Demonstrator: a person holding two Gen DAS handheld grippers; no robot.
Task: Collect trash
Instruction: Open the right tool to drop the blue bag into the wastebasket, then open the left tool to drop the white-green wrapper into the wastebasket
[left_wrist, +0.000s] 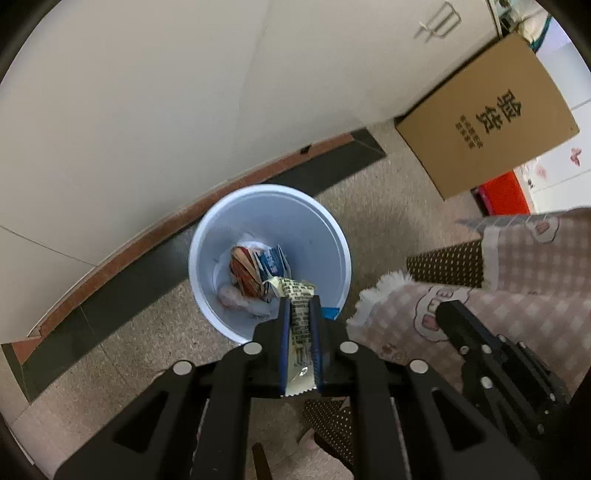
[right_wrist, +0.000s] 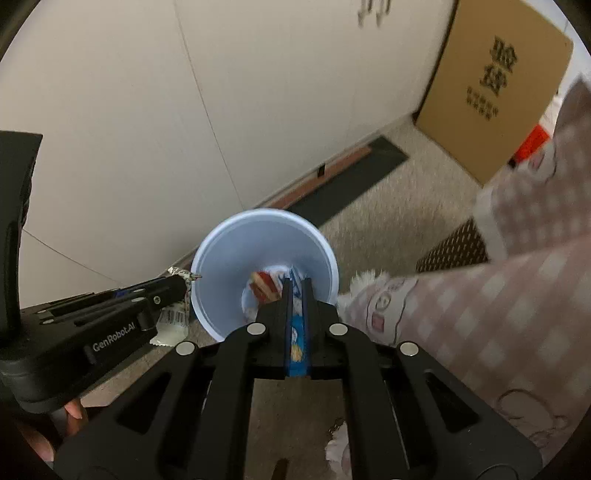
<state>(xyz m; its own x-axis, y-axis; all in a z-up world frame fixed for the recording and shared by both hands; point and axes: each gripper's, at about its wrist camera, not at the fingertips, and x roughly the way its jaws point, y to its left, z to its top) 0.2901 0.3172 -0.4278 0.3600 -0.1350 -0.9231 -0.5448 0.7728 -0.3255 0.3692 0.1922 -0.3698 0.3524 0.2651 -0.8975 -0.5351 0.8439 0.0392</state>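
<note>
1. My left tool (left_wrist: 300, 301) is closed tight on a cream wrapper (left_wrist: 301, 314), whose crumpled front end hangs over the near rim of the bin (left_wrist: 221, 236).
2. My right tool (right_wrist: 297, 286) is clamped on a blue wrapper (right_wrist: 297, 343), its tips over the bin's mouth.
3. The bin stands on the floor (left_wrist: 388, 206) near the wall (left_wrist: 147, 110); more trash (left_wrist: 251, 273) lies at its bottom.
4. A cardboard box (left_wrist: 487, 125) leans well apart from the bin.
</note>
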